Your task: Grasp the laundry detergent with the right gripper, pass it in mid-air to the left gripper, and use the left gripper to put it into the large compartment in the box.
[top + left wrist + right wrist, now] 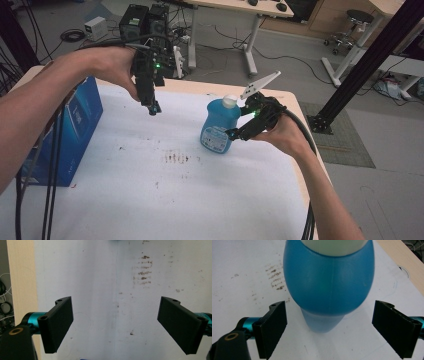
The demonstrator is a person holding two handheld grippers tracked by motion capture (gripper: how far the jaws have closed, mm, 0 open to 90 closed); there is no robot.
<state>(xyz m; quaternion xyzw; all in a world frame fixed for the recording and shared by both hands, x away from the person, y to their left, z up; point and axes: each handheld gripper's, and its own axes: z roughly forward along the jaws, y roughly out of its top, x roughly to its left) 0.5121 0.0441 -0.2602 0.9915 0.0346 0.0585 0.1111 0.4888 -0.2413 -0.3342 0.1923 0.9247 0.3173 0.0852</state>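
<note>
A blue bottle [218, 126] with a white cap and a label stands upright on the white table cover [150, 200], right of centre. My right gripper [239, 131] is open just to its right, its jaws wide apart and level with the bottle's side without touching it. In the right gripper view the blue bottle [329, 282] bulges close ahead of the spread jaws, the right gripper [329, 332] holding nothing. My left gripper [154, 108] hangs open above the far middle of the table, pointing down. Bare stained cover lies between the jaws of the left gripper [117, 327].
A blue cardboard box [70, 130] stands at the table's left edge. Brown smudges [175, 158] mark the cover near the middle. The table's wooden rim [295, 107] runs close behind my right hand. Cables hang along the left arm. Desks, a stool and computer cases stand beyond the table.
</note>
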